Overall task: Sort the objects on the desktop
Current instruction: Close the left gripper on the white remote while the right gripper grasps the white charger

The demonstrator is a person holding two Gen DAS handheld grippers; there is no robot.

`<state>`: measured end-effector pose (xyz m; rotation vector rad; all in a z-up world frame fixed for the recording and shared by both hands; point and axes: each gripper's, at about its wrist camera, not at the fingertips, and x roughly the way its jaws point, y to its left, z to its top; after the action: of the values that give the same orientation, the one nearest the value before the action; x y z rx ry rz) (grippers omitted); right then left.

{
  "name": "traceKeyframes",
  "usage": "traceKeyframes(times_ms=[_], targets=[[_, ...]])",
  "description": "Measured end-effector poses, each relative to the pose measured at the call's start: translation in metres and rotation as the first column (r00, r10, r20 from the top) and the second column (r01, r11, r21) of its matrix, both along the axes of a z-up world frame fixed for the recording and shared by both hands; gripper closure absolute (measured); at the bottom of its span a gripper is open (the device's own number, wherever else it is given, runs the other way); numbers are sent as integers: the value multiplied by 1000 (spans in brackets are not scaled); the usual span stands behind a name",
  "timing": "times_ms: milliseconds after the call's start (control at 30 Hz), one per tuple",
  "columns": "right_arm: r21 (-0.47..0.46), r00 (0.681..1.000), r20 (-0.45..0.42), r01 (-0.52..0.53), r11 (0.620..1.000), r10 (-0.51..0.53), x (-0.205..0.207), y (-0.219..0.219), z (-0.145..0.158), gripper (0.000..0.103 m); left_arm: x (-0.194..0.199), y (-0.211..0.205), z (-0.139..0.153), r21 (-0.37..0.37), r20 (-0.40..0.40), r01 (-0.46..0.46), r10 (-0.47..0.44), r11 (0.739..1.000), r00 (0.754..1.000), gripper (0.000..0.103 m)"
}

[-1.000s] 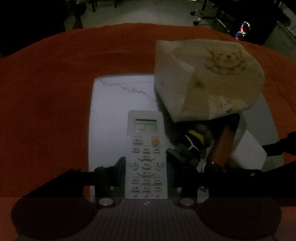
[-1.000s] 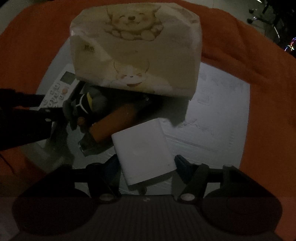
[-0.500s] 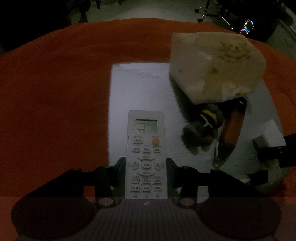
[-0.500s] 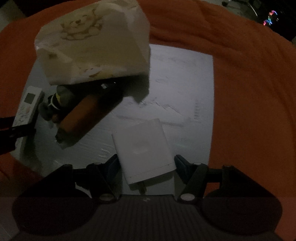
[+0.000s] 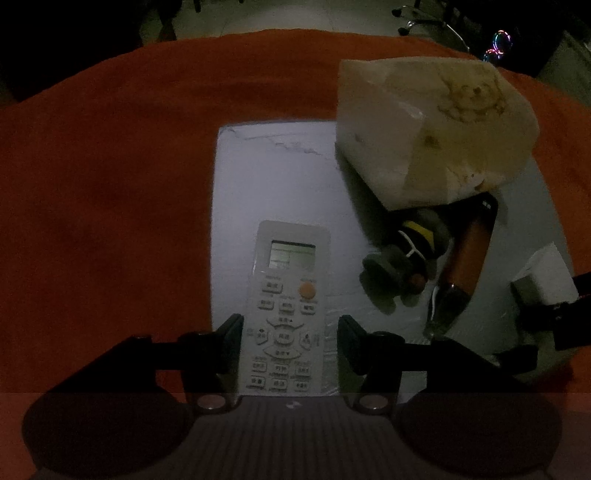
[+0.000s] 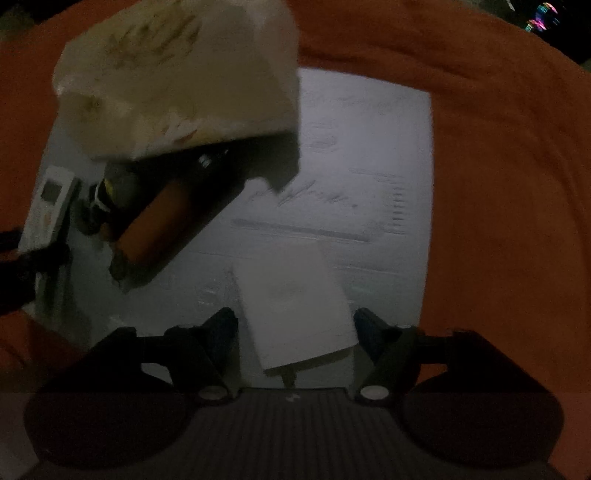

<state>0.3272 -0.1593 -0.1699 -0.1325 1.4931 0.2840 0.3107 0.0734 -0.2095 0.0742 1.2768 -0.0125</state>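
Note:
In dim light, my left gripper (image 5: 290,328) is shut on a white remote control (image 5: 286,306) over the left part of a white mat (image 5: 280,177). My right gripper (image 6: 295,325) is shut on a white power bank (image 6: 295,306), also visible in the left wrist view (image 5: 543,273). A cream tissue pack with a bear print (image 5: 432,125) lies at the mat's back, with a grey plush toy (image 5: 402,266) and an orange tube (image 5: 465,266) in front of it. In the right wrist view the tissue pack (image 6: 177,81), the tube (image 6: 155,225) and the remote (image 6: 44,206) show at the left.
An orange cloth (image 5: 103,192) covers the table around the mat and also shows in the right wrist view (image 6: 498,184). Chair legs (image 5: 428,22) and coloured lights (image 5: 498,44) stand in the dark room behind.
Both grippers have lifted and pulled back from the pile with their objects. The remote has moved left, away from the plush toy. The power bank has moved right, away from the tube.

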Motion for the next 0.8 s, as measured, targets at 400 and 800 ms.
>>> traceKeyframes(times_ms=[400, 800], targets=[[-1, 994, 85, -74, 997, 74, -16, 5, 11, 42, -8, 8, 8, -43, 5, -9, 9, 999, 1000, 62], [5, 996, 86, -36, 999, 36, -26, -5, 18, 44, -16, 12, 15, -61, 6, -24, 24, 998, 1000, 63]])
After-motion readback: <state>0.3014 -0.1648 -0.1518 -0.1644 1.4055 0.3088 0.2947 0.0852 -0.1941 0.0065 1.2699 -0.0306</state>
